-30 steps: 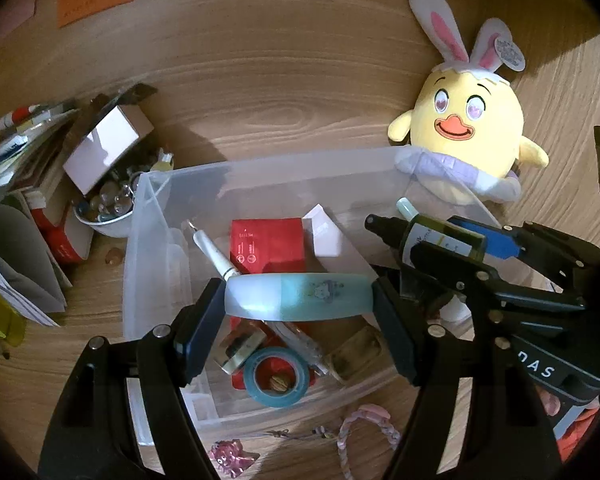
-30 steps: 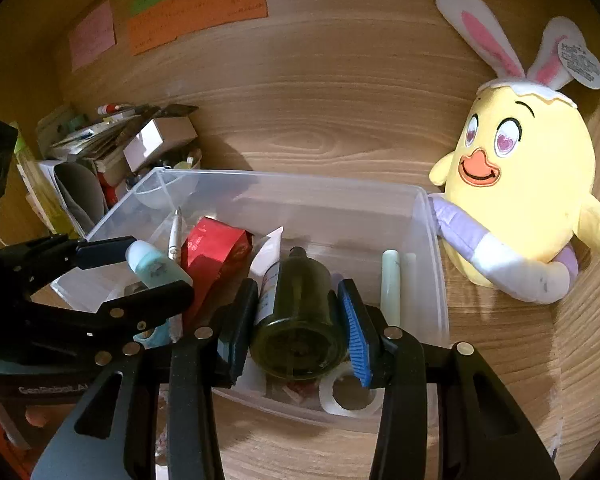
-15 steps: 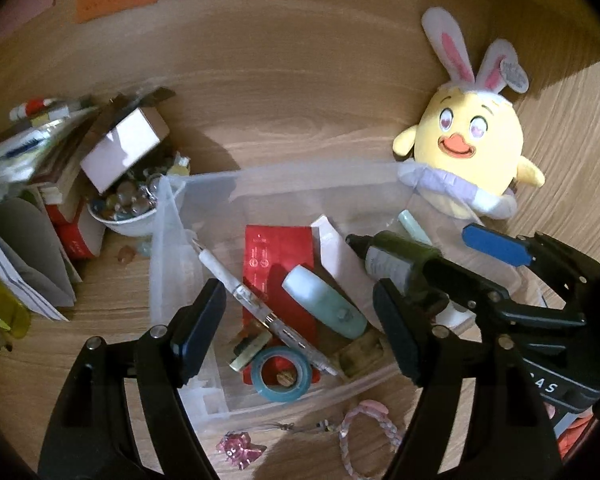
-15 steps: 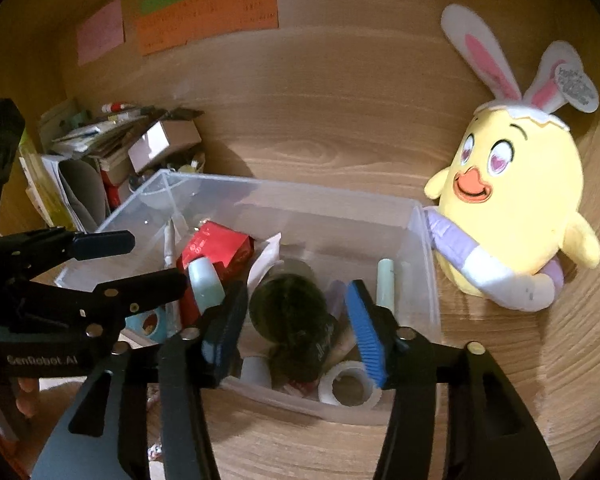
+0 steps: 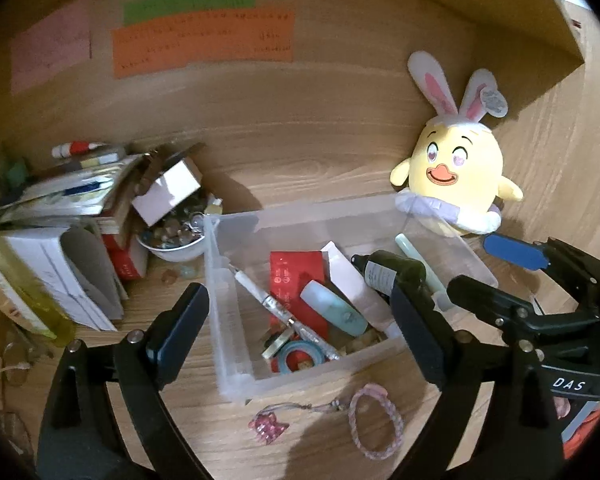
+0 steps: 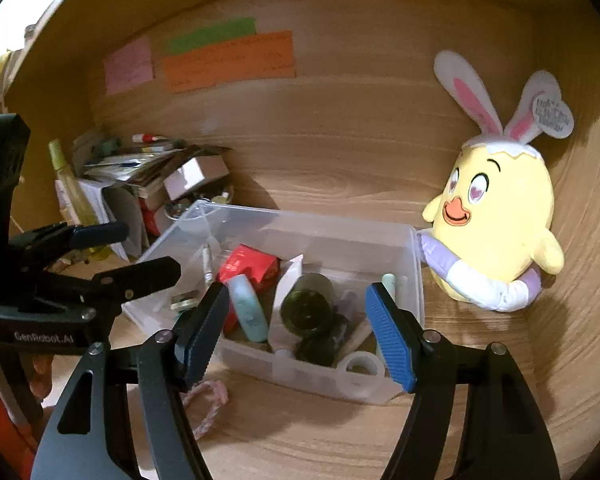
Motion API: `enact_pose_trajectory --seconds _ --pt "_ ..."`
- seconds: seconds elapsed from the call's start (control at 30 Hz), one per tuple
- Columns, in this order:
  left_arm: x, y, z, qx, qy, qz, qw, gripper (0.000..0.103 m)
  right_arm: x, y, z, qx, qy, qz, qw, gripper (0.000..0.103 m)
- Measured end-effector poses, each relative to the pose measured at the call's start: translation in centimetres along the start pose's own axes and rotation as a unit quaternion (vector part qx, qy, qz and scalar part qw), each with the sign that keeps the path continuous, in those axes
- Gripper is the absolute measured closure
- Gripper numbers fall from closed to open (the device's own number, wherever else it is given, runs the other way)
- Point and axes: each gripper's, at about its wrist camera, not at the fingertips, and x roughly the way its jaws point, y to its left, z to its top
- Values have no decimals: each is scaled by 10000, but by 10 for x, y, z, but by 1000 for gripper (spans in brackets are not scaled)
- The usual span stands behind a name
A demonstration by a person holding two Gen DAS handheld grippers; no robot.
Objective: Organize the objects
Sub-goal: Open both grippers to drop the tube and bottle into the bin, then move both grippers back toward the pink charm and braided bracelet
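Wooden desk point(image 5: 340, 152), back wall with sticky notes point(image 5: 204, 40). Plush chick point(image 5: 456, 184) stands right of the bin, touching its far right corner. Paper and box pile point(image 5: 80, 216) at left, with a bowl of beads point(image 5: 172, 240) just beside the bin.

Clear bin point(image 5: 236, 384) sits mid-desk and holds most of the small stuff: red packet point(image 5: 296, 272), dark green bottle point(image 5: 392, 274) lying on its side, teal tube point(image 5: 334, 308), white tube point(image 5: 348, 276), pen point(image 5: 276, 308), pale stick point(image 5: 416, 264) along the right wall, teal tape roll point(image 5: 300, 358), white tape roll point(image 6: 360, 362) at the near right corner.

Left gripper point(image 5: 300, 336): jaws wide apart, nothing between them, hanging above the bin's near edge. Right gripper point(image 6: 296, 332): jaws also spread, empty, above the bottle end of the bin.

Progress, judged: bottle and teal tube already lie in the bin, so those drops look done. Left out on the desk in front of the bin: bracelet point(image 5: 374, 424) and pink charm point(image 5: 268, 428) on its cord, both near the bin wall but apart from it. Likely next picks. Loose beads by the bowl may also count; cannot tell. Roughly most of the way through.
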Motion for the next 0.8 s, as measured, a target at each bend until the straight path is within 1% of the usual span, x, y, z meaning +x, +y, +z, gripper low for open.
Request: enact_pose_trajectory --seconds 0.2,0.47,0.6,0.63,0.7,0.8 --pt "-13 10 -17 32 58 63 10000 8 -8 15 -12 -148 50 77 9998 35" --pt "-13 33 -50 -155 367 154 9991 8 1 32 -37 -166 413 290 9986 35" --pt "-10 38 -68 -115 491 196 9985 8 8 40 -50 -189 627 391 9971 35" --pt "-9 38 -71 -112 519 174 9984 9 11 42 -53 -204 688 410 9966 35" --pt "-5 38 -79 -152 624 77 9979 20 17 46 -59 -257 832 494 9950 35" --pt "3 38 -88 -177 811 -33 9965 29 29 53 -66 -323 1031 576 9925 35"
